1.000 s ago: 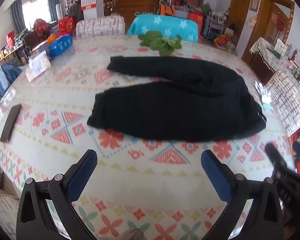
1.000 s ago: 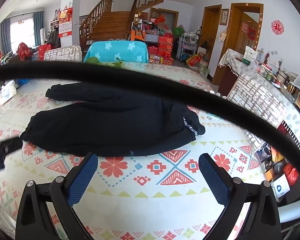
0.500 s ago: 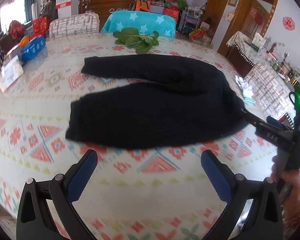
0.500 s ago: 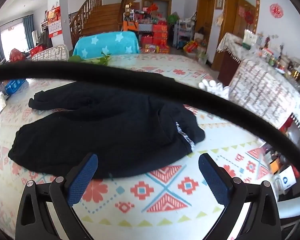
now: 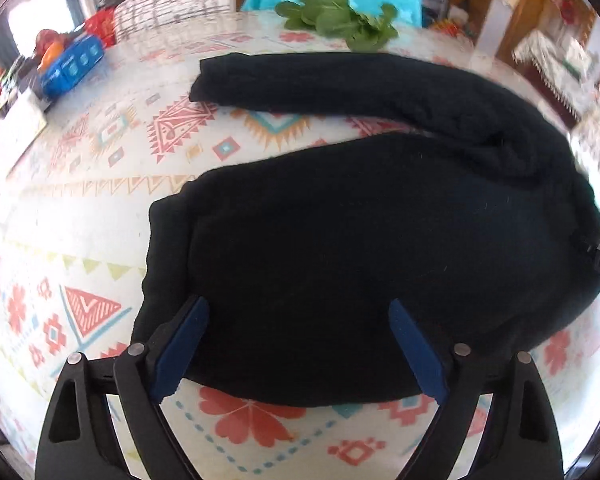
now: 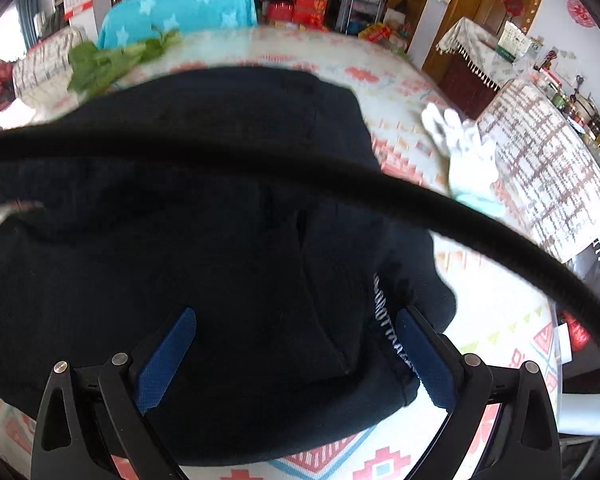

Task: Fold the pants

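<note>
Black pants (image 5: 360, 240) spread flat on patterned worktop (image 5: 100, 140), legs still apart, no fold made yet. Left gripper (image 5: 298, 344) closing over near leg hem, nothing pinched; right gripper (image 6: 296, 356) fingers spread wide over waistband, not clamped

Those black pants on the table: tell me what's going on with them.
A person holding a gripper in each hand is starting to fold the black pants, which lie spread on the patterned tablecloth. The left gripper is over the nearer leg close to its cuff, jaws closing but not yet pinching. The right gripper stands open over the waistband end. Nothing is lifted or folded yet.
</note>
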`<state>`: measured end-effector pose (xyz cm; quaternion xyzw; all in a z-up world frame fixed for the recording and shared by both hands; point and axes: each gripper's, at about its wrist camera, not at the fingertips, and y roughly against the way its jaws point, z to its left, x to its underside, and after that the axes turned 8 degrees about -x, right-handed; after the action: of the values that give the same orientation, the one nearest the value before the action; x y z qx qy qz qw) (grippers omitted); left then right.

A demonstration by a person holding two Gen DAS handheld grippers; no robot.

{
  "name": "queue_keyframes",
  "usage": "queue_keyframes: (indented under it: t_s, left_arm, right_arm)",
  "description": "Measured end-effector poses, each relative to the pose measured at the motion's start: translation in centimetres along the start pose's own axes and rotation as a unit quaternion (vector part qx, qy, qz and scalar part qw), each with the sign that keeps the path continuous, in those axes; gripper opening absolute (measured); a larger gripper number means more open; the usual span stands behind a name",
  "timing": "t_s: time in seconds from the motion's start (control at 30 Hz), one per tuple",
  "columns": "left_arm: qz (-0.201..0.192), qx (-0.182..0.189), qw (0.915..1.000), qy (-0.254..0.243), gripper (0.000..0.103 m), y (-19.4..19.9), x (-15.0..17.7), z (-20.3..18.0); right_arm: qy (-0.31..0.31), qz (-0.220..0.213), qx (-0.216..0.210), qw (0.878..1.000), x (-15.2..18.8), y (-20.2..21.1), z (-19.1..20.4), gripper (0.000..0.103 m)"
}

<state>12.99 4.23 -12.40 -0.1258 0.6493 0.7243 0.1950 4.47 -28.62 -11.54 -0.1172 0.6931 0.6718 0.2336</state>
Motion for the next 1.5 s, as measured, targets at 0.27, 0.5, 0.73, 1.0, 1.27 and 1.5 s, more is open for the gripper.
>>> queue_keyframes:
  t_s: [0.27, 0.5, 0.73, 1.0, 1.27, 1.5]
  left_arm:
    - [-0.001, -0.008, 0.9995, -0.029, 0.092, 0.4, 1.4, 0.7]
    - [-0.001, -0.006, 0.9989, -0.046, 0.092, 1.2, 2.8, 1.3]
    - [-0.030, -0.002, 0.9986, -0.043, 0.085, 3.7, 3.3, 2.1]
    - [0.003, 0.041, 0.9955, 0.085, 0.086, 2.6, 3.8, 8.6]
    - [0.013, 0.052, 0.9935, 0.101, 0.086, 1.4, 4.0, 8.7]
    - [0.006, 0.006, 0.9983, 0.058, 0.086, 1.2, 3.9, 6.5]
  right_arm:
    - [-0.057, 0.034, -0.034, 0.997, 3.4, 1.3, -2.6, 0.102]
    - [-0.058, 0.045, -0.039, 0.997, 8.4, 2.7, -4.1, 0.102]
    - [-0.089, -0.041, -0.060, 0.993, 7.9, 6.2, -9.0, 0.096]
    - [-0.131, -0.032, -0.077, 0.988, 1.3, 3.5, -7.2, 0.096]
    - [-0.134, -0.030, -0.075, 0.988, 0.1, 2.1, -5.1, 0.096]
    - [-0.122, -0.027, -0.059, 0.990, -0.3, 1.8, -4.4, 0.096]
